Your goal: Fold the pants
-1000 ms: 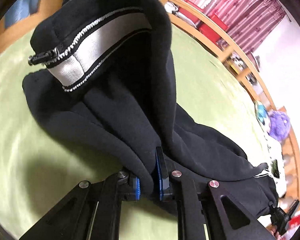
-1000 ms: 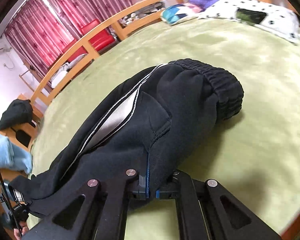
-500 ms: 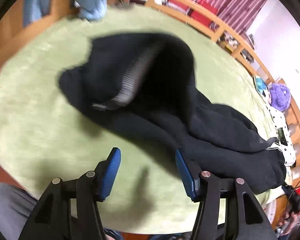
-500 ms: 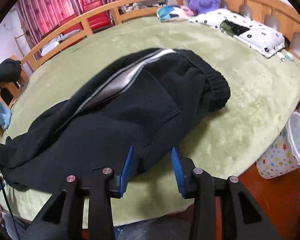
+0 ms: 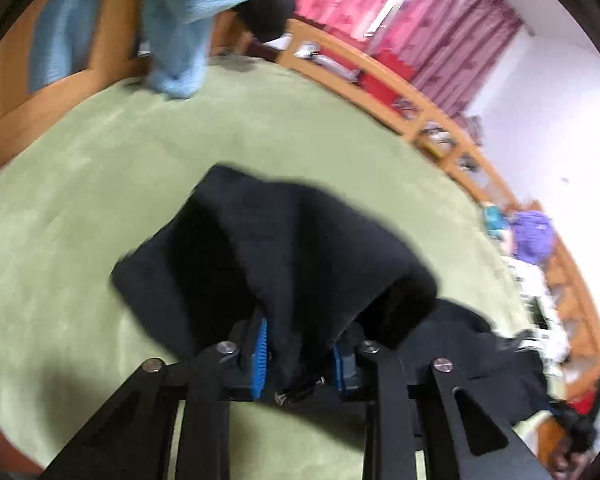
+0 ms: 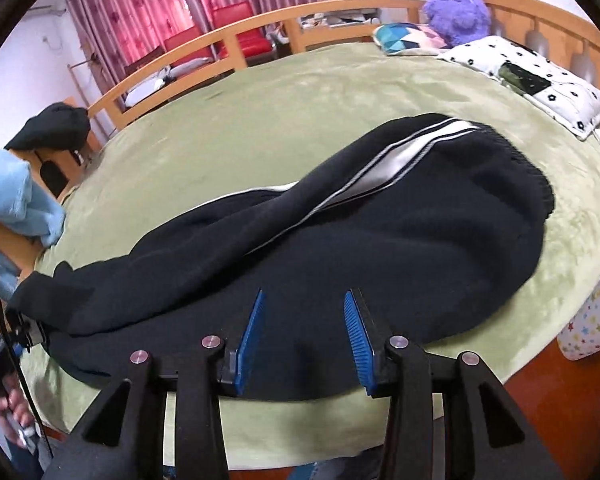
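- Black track pants [image 6: 340, 248] spread lengthwise across a green blanket [image 6: 284, 120] on a wooden-railed bed [image 6: 260, 28]; ribbed waistband toward the right in the right wrist view, silver-white side stripe running along the upper leg.
- Left gripper [image 5: 300, 354] clamped on a bunched fold of the pants [image 5: 284, 264], blue pads pressed against the cloth on both sides, jaws having just closed further onto it; fabric lifted into a peak above the blanket [image 5: 100, 208]; frame blurred.
- Right gripper [image 6: 306, 338] parted, blue pads apart over the near edge of the pants, nothing pinched between them; jaws having just opened.
- Light blue garment [image 5: 188, 20] draped over the bed rail at the far end, also visible at left in the right wrist view.
- Purple plush toy [image 6: 456, 12] and spotted white pillow [image 6: 540, 80] near the headboard.
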Motion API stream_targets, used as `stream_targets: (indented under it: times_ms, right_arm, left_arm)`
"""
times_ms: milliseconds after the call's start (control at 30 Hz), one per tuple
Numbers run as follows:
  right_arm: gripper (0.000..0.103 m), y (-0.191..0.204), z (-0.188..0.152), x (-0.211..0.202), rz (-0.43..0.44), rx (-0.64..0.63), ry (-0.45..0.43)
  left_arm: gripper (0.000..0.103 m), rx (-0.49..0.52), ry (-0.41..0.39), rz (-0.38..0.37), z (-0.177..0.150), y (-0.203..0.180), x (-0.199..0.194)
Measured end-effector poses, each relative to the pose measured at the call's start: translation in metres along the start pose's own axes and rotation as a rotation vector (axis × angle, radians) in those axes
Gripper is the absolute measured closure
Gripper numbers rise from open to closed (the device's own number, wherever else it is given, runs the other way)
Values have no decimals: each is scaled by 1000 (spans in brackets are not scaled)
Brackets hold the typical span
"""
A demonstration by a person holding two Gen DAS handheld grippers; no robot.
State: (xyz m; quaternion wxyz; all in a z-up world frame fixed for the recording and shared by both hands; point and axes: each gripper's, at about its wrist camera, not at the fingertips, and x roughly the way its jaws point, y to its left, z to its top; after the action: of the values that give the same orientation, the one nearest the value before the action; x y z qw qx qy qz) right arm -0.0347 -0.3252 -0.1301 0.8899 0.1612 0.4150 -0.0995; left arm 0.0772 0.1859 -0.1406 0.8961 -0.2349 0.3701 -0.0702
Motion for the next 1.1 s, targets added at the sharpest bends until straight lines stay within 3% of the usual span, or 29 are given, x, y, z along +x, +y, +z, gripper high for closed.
stream_targets:
  times_ms: [100, 233, 333, 400, 467, 533, 667, 900, 1000, 1100]
  right_arm:
    - [62, 8, -5, 0, -16, 3, -2]
    - [62, 9, -9, 3, -25, 27, 1]
    - [62, 7, -10, 7, -35, 40, 6]
    - [62, 7, -12, 10, -41, 52, 15]
    - [62, 5, -15, 14, -42, 59, 28]
    - [62, 5, -17, 19, -54, 59, 46]
    - [62, 6, -22, 26, -69, 44, 63]
    - [62, 10, -24, 45, -55, 50, 103]
    - [62, 14, -24, 53, -48, 45, 118]
    - [62, 18, -25, 58, -62, 36, 123]
  left_arm:
    - [84, 61, -101, -15, 40, -14, -28]
    - [84, 39, -131, -47, 96, -20, -35]
    - [82, 63, -112, -12, 122, -31, -11]
    - [69, 61, -53, 20, 133, -35, 17]
    - [40, 41, 12, 108, 140, -33, 46]
    - [38, 36, 3, 115, 139, -28, 51]
    - [25, 6, -10, 108, 127, -4, 41]
    - [26, -40, 111, 157, 76, 39, 69]
    - [26, -103, 169, 96, 61, 47, 91]
    - [27, -133, 148, 109, 58, 49, 111]
